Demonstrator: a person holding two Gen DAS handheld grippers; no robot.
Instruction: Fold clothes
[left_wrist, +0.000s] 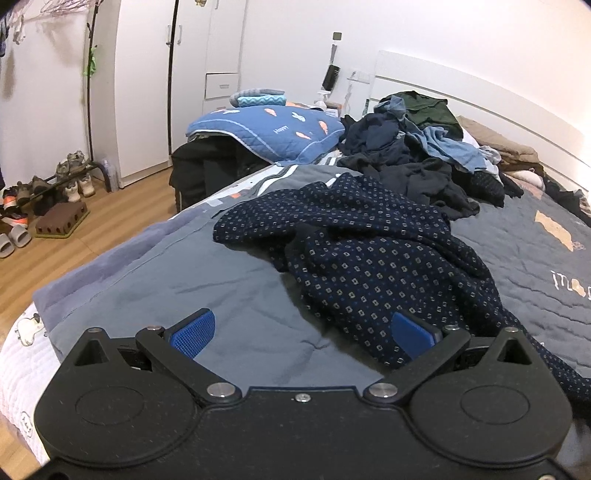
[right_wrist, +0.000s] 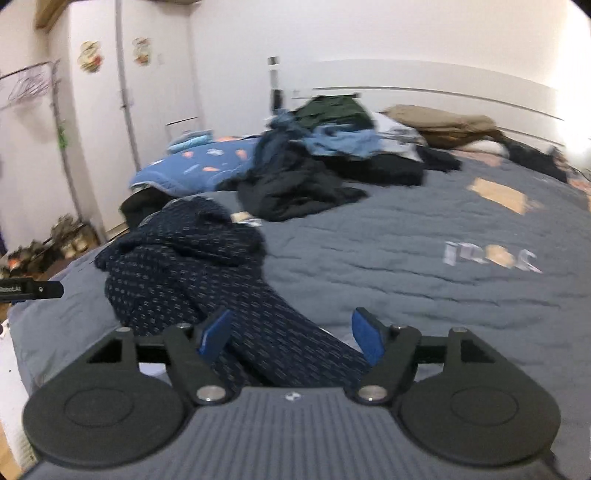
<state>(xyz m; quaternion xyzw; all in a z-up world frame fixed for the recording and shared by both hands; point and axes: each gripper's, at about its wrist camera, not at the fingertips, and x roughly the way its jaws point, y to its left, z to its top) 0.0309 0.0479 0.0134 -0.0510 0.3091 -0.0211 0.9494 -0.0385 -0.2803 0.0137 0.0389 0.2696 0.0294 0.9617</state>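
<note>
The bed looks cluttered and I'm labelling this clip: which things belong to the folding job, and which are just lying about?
Job:
- dotted navy garment
- unfolded clothes pile
- left gripper, open
- right gripper, open

Lying about:
- blue pillow
- shoes
- brown box

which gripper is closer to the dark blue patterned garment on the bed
Right, narrowly. The right gripper is open with a strip of the patterned garment running between its fingers. The left gripper is open at the garment's edge, only one finger over the fabric.
</note>
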